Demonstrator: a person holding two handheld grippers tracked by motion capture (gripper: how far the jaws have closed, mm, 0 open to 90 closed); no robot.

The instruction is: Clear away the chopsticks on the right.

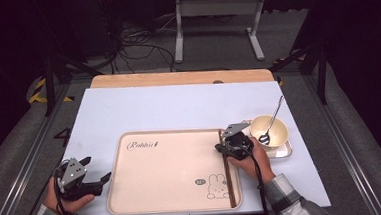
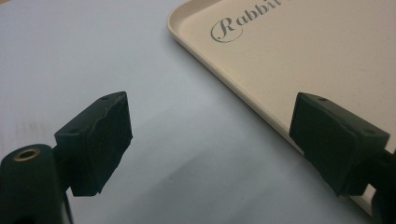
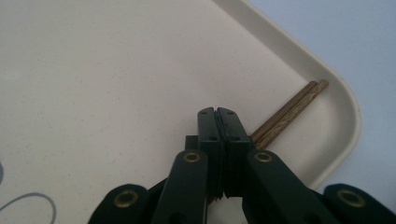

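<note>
The right gripper (image 3: 217, 112) has its jaws pressed flat together over the tray (image 3: 345, 109); the chopsticks (image 3: 289, 112) run out from beneath its tips toward the tray's rounded corner, and whether the pads actually pinch them cannot be told. In the high view they lie along the tray's right edge, under and just behind this gripper (image 1: 225, 146).

The risk, judged from here: two thin, round wooden sticks, smooth-grained, may roll apart or slip if lifted off-centre, one dropping onto the hard matte tray. Just right of the gripper, a glossy cream bowl (image 1: 278, 130) holds a slim metal spoon (image 1: 274, 116); a swinging stick end could knock it.

The left gripper (image 2: 210, 140) stands spread wide and empty, beside the tray's curved rim.
</note>
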